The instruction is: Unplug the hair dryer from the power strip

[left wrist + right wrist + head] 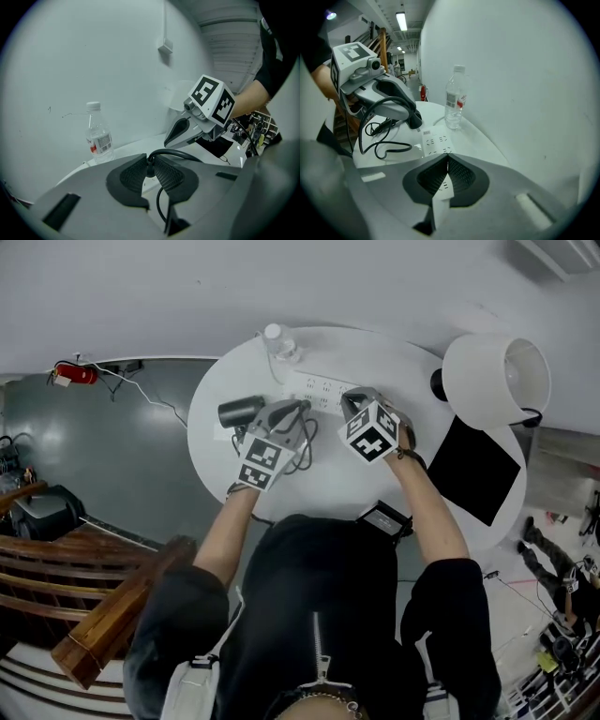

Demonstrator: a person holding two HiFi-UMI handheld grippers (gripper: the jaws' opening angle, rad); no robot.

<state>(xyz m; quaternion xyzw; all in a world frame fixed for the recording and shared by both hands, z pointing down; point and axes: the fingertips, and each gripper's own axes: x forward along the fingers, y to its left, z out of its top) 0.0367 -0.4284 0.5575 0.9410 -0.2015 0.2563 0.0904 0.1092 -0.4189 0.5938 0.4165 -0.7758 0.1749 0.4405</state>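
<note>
A round white table [208, 442] is seen from above. The hair dryer [240, 412], dark grey with a stubby barrel, is laid on its side at about nine o'clock on the tabletop. The white power strip [436, 140] is laid flat towards eleven o'clock, with a clear water bottle [279, 341] stood beyond it at the rim. The dryer's black cord [389, 149] is looped loosely on the table. The left gripper [151, 169] is clamped on this cord, and the black plug [415, 121] is held just above the strip's far end. The right gripper [447, 161] is closed tight with nothing held, over the strip.
</note>
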